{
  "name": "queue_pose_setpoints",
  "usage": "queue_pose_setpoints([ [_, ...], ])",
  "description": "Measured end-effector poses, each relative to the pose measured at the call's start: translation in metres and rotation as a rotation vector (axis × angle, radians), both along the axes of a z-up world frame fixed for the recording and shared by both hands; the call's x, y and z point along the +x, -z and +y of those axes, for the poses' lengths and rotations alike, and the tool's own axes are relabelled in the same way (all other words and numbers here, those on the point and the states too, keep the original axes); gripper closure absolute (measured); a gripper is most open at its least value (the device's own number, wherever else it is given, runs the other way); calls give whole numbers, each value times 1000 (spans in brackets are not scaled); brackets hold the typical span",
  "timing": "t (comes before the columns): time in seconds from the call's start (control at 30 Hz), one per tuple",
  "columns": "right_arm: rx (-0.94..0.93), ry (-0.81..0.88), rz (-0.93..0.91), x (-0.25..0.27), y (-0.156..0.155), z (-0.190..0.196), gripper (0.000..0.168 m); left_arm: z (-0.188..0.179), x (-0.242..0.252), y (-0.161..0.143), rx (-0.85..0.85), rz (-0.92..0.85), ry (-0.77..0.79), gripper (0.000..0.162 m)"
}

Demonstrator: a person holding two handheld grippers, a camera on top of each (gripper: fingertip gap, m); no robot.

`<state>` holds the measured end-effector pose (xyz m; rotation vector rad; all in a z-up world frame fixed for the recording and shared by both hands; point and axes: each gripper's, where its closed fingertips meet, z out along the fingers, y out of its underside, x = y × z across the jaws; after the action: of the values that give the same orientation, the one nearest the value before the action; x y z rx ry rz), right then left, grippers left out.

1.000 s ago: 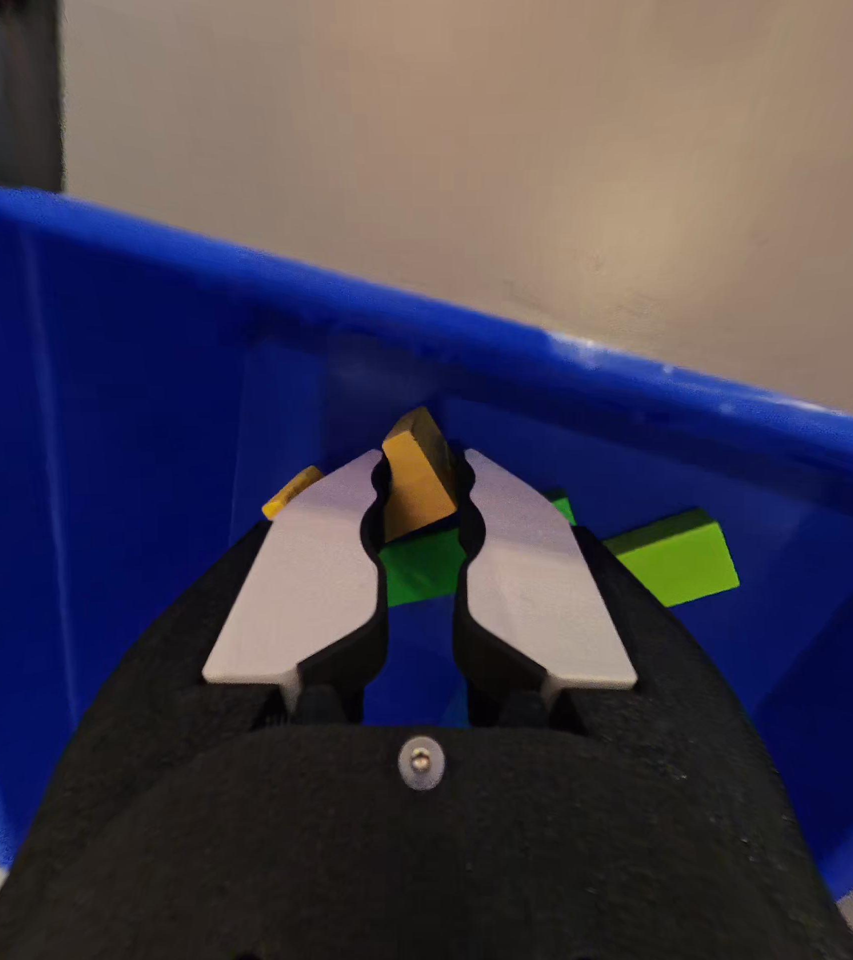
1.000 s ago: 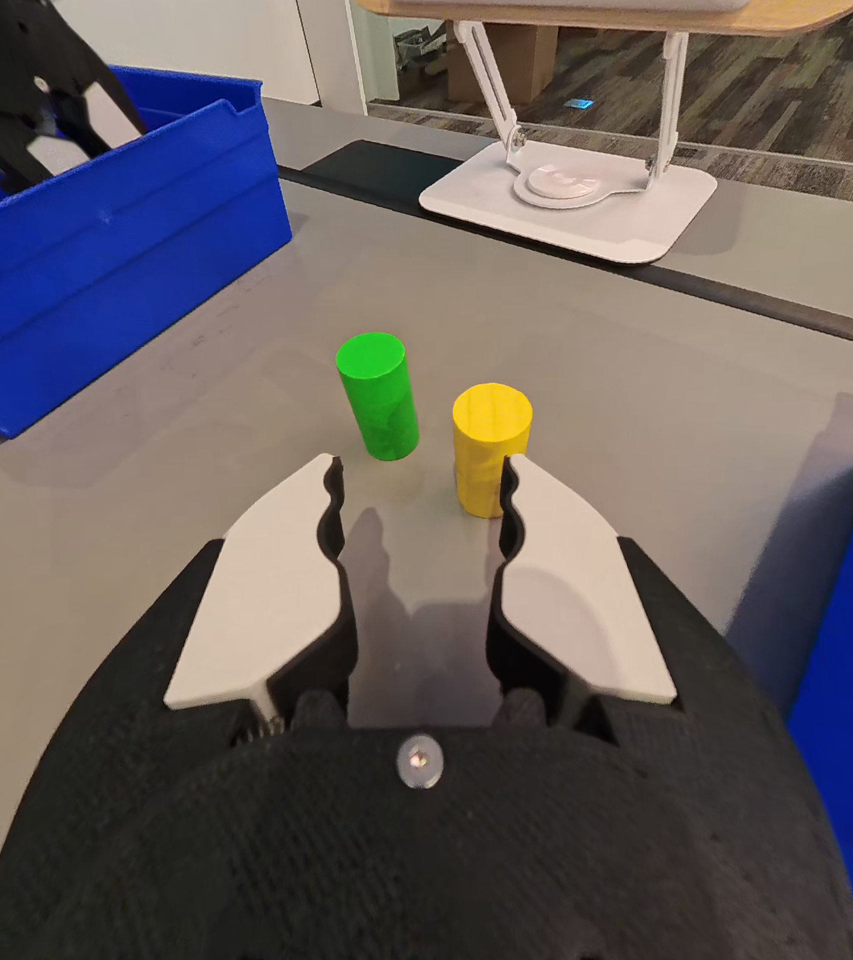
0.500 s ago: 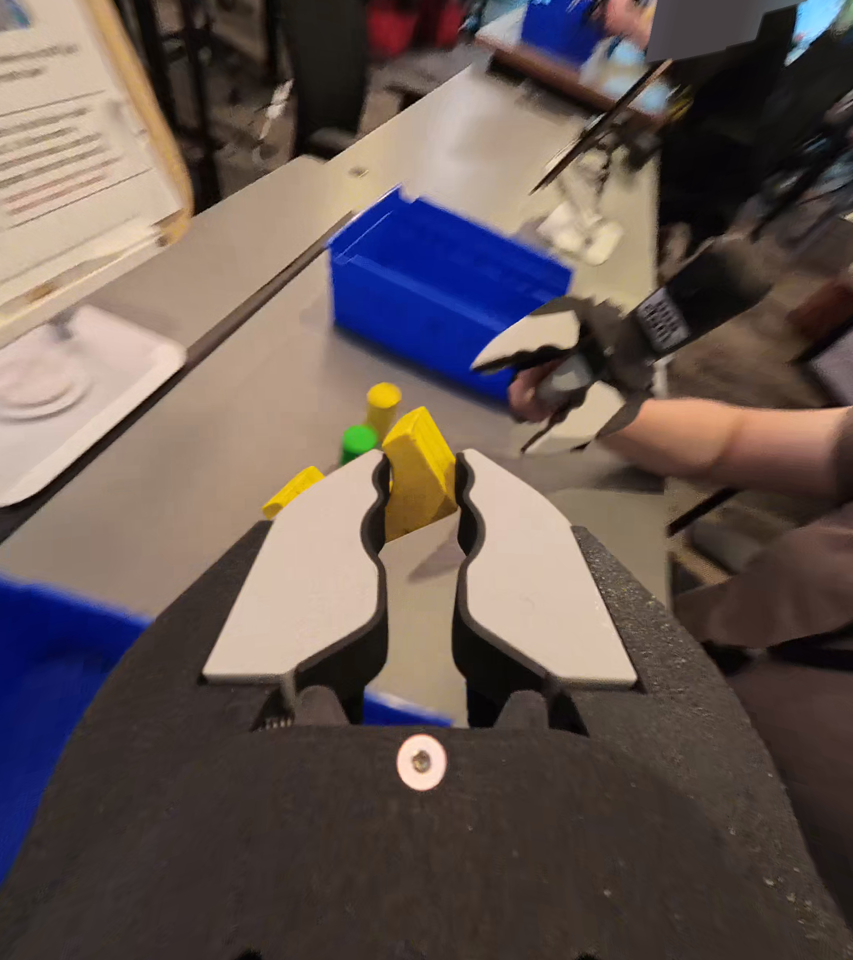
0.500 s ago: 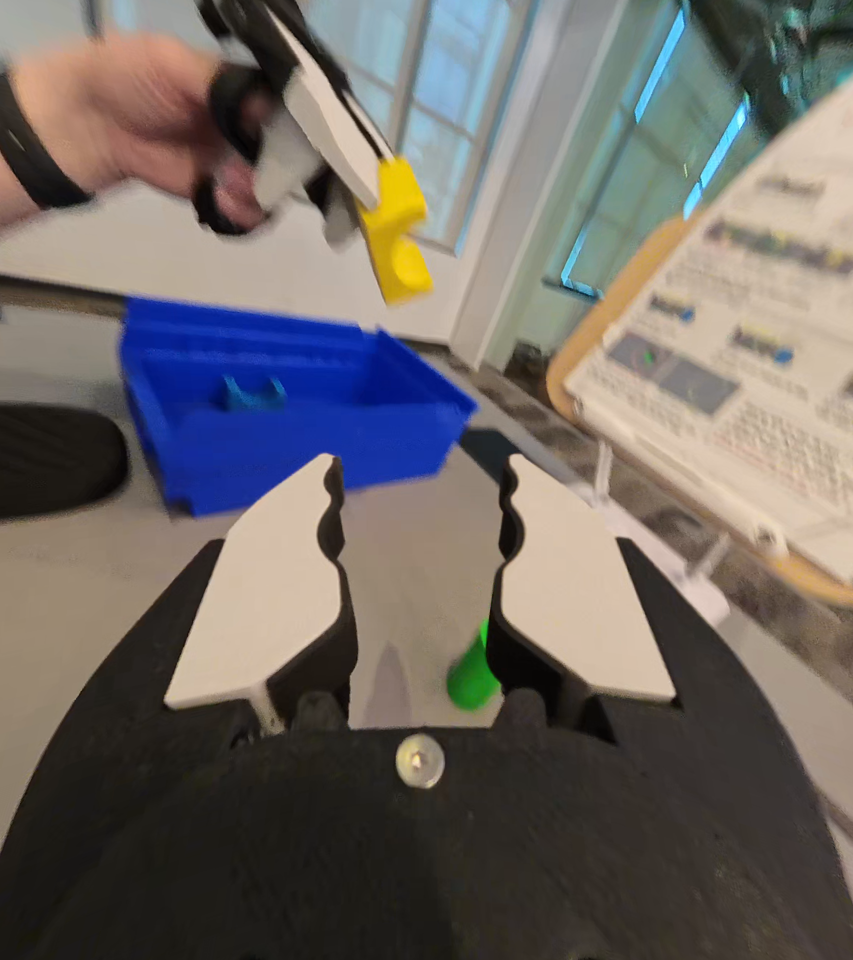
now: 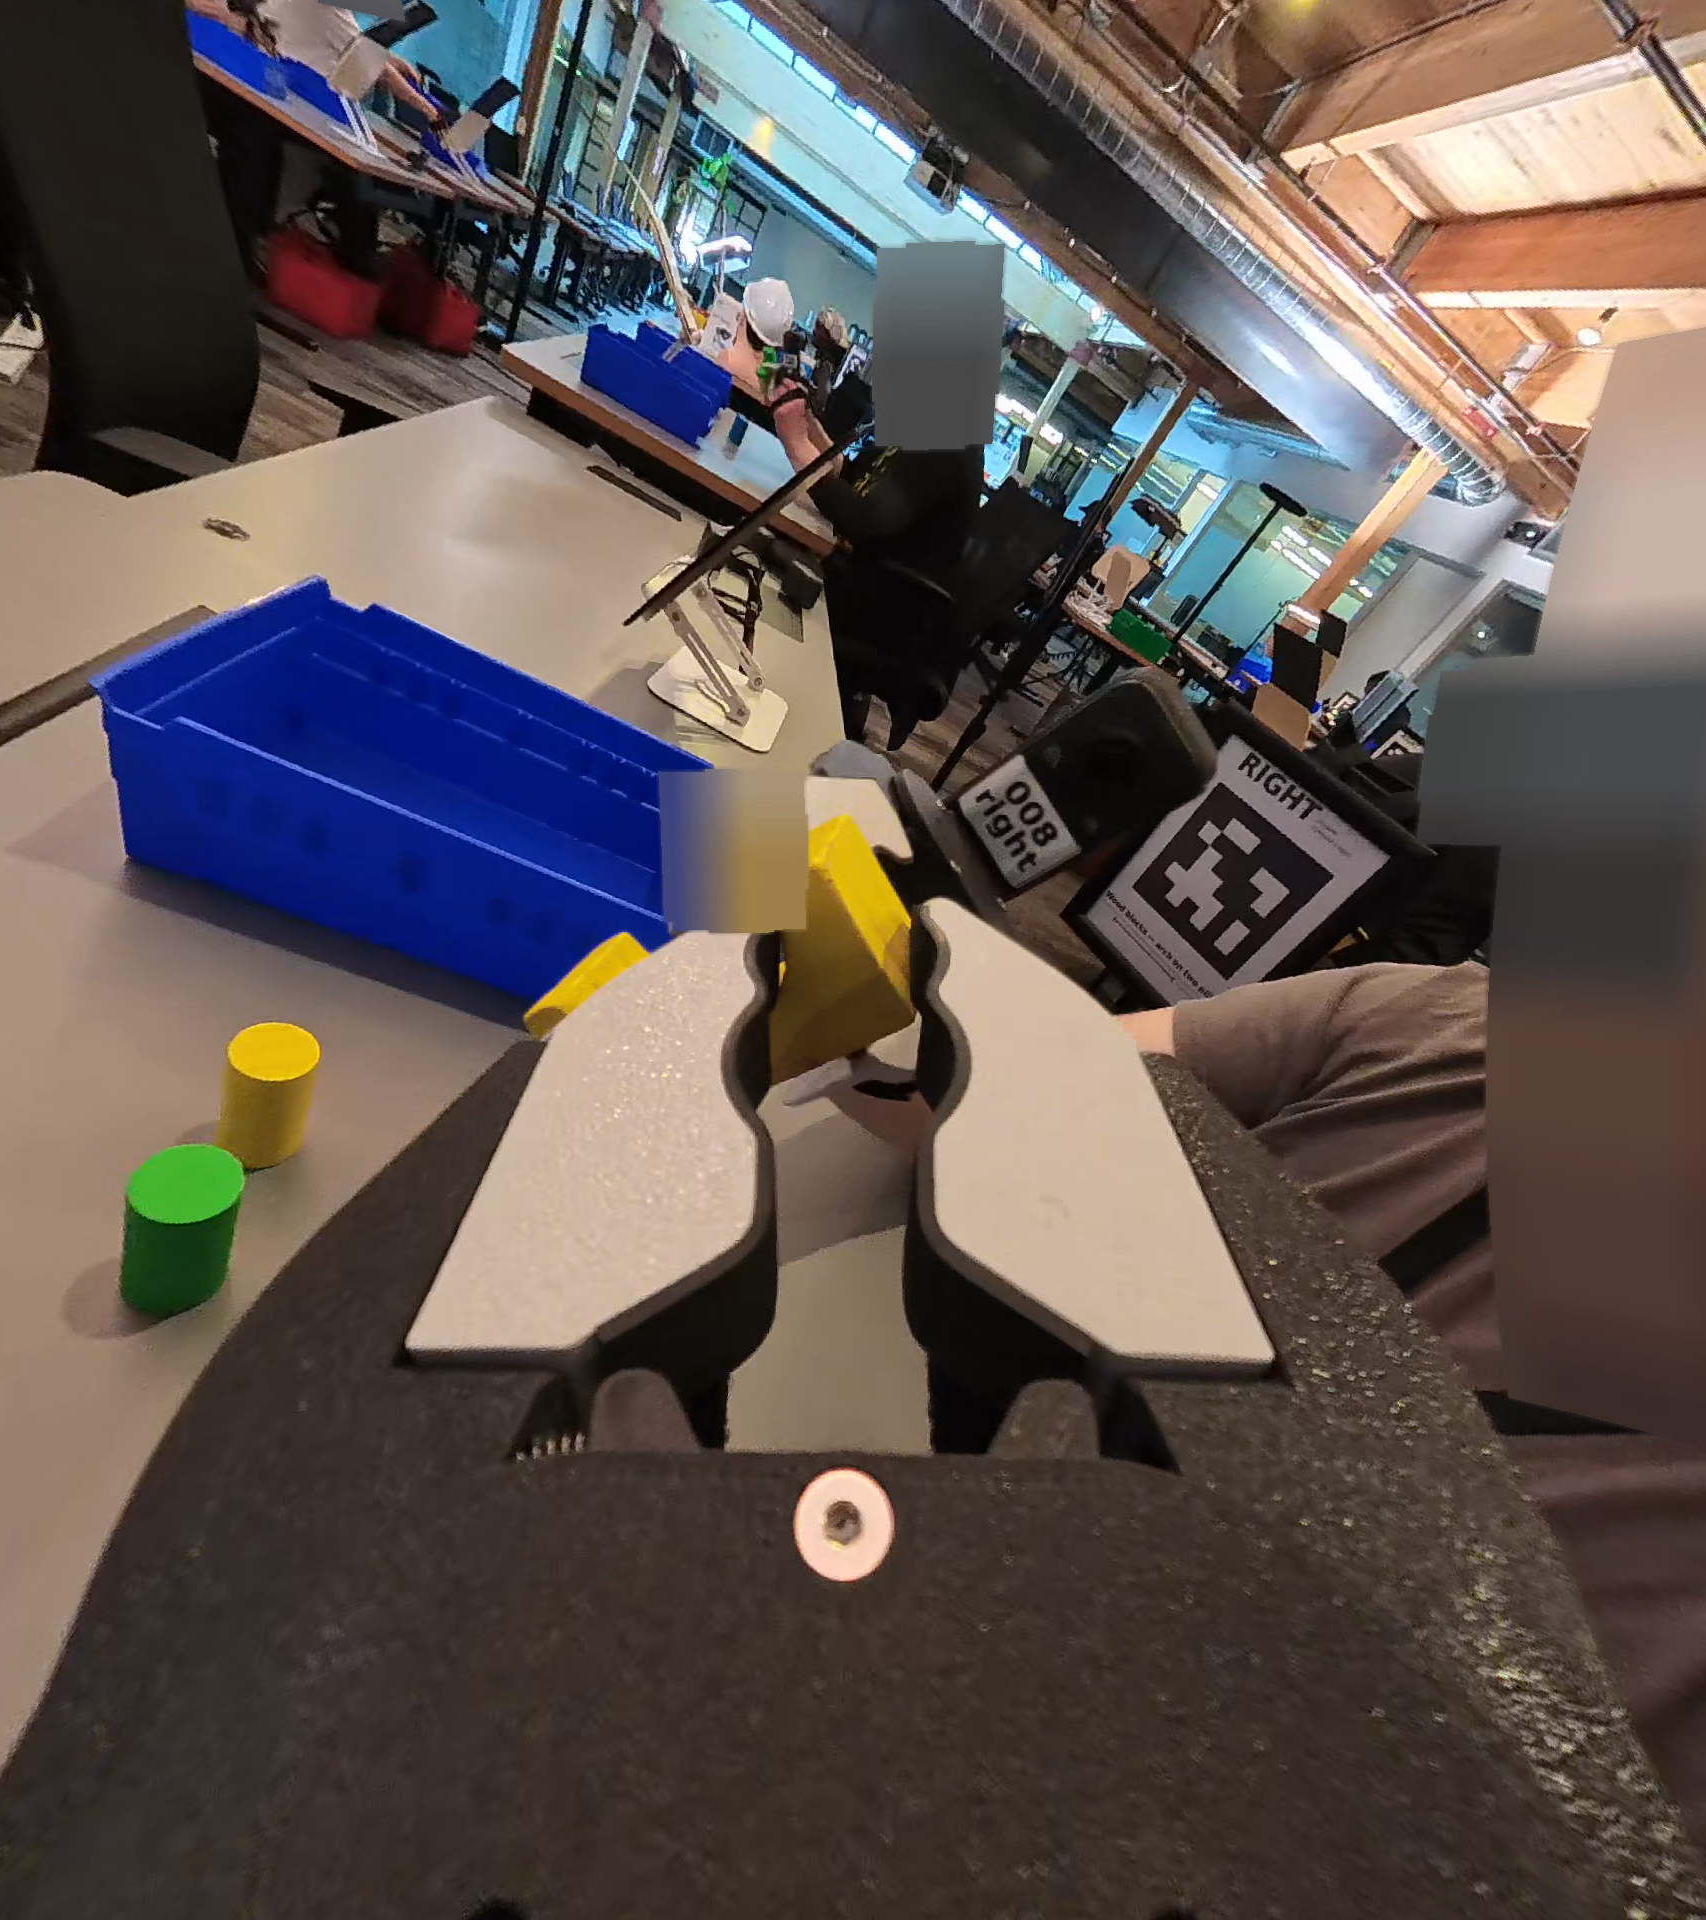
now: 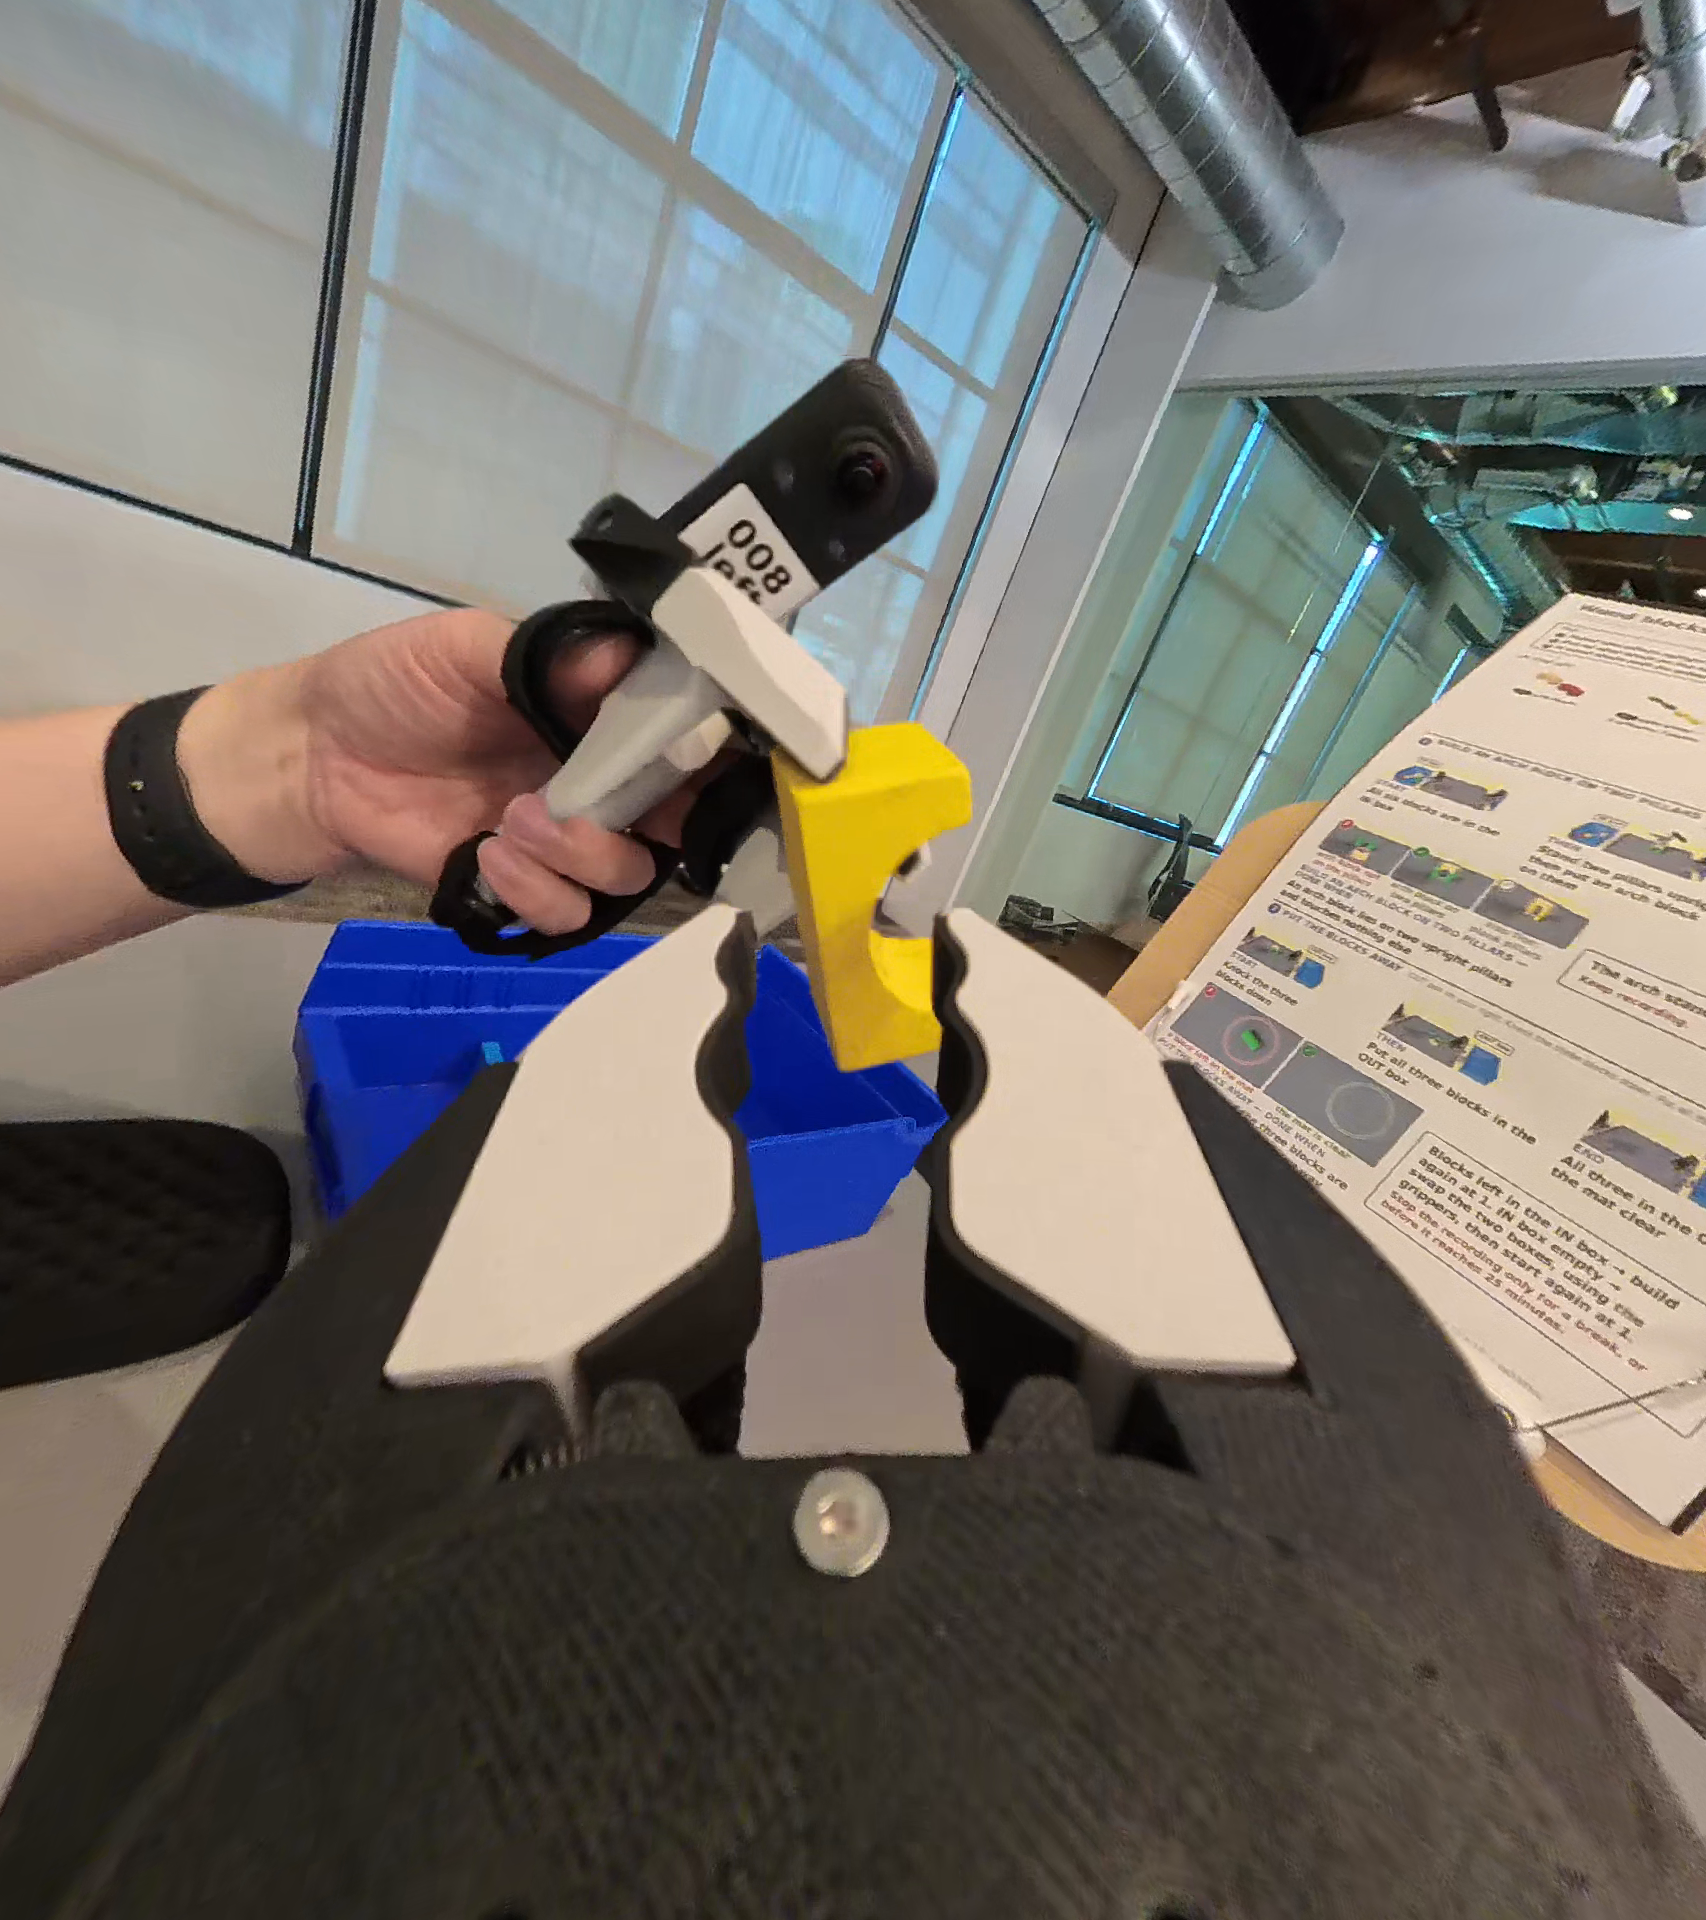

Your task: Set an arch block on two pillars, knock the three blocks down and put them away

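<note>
1. The left gripper point(image 5: 833, 997) has come up out of the blue bin point(image 6: 620, 1091) it was reaching into a second ago, and it is pinching the yellow arch block point(image 5: 844, 961) between its tips, held in the air.
2. The right gripper point(image 6: 838, 971), which hung over the pillars a second ago, has swung up to face the left one – its fingers are spread, with the lower leg of the arch just between their tips, not visibly touching either.
3. The green pillar point(image 5: 181, 1226) and yellow pillar point(image 5: 269, 1091) stand upright on the grey table point(image 5: 18, 935), close together, below and off to the left of the left gripper's fingers.
4. Judging from this, a hand-over or re-grip is in hand – the arch hangs with its notch sideways and must be turned legs-down before it can sit across both pillars.
</note>
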<state>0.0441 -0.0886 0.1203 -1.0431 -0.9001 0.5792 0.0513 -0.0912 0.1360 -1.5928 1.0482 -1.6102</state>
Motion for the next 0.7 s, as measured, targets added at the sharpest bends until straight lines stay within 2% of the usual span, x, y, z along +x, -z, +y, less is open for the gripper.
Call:
queue_pose_setpoints([
  [0.17,16,41,-102,-4,14,4,152,0,5,7,2,5,11,138],
  [0.23,-8,18,-76,-3,15,3,157,0,6,8,6,1,19,138],
  [0.33,-155,-21,6,8,18,8,157,10,1,10,62,17,-54,129],
  [0.43,-324,6,195,39,19,27,157,32,-14,18,200,94,-215,128],
  [0.53,-542,76,494,82,34,51,158,51,-31,28,316,168,-362,127],
  [0.6,-680,121,704,101,56,60,158,59,-37,31,364,180,-427,131],
  [0.7,-847,162,899,101,96,69,158,68,-39,28,377,151,-457,134],
])
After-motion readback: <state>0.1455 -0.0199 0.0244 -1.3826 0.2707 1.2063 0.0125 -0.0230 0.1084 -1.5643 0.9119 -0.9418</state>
